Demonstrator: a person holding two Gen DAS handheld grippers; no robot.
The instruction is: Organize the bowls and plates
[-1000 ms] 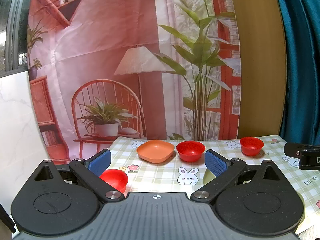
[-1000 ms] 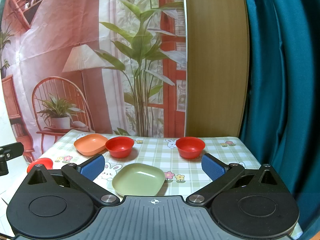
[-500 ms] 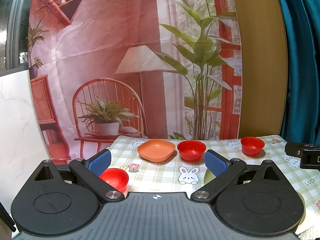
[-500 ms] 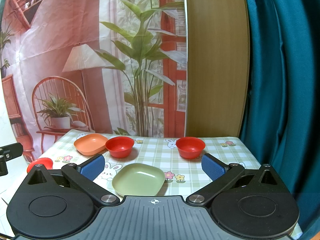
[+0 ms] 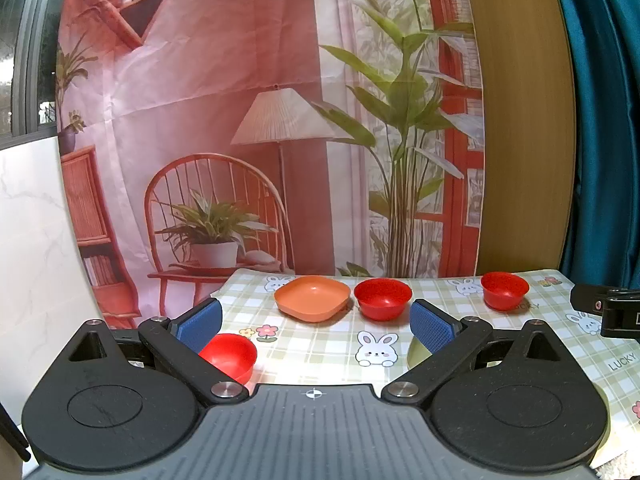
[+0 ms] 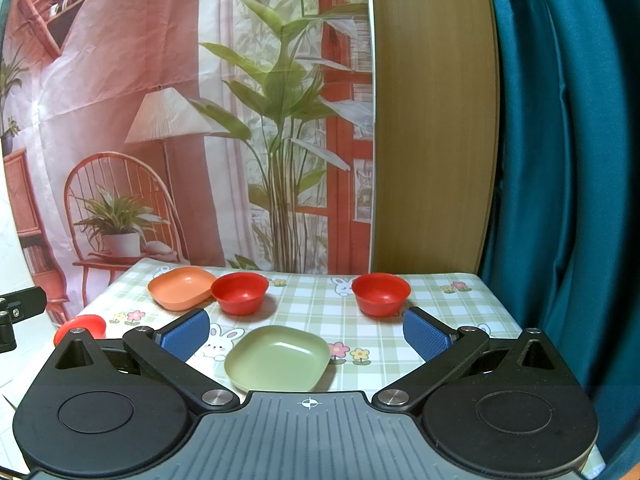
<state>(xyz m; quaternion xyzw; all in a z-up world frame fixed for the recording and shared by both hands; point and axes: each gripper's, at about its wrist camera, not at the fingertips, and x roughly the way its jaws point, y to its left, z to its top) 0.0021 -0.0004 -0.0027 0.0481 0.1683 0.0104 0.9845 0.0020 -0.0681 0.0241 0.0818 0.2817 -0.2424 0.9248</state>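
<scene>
Far left, a red bowl [image 5: 229,356] sits near the table's edge, just behind the left gripper's [image 5: 314,326] near finger, untouched. That gripper hovers with its blue pads wide apart, nothing between them but checked tablecloth [image 5: 320,344]. Moving right along the back row: the orange plate [image 6: 181,287] and a second red bowl [image 6: 239,293] almost rim to rim, then a gap, then a third red bowl [image 6: 381,294] standing alone. Nearer the front, the green plate [image 6: 278,358] lies flat, right in the mouth of the right gripper [image 6: 306,336], whose fingers are spread wide and clear of it.
</scene>
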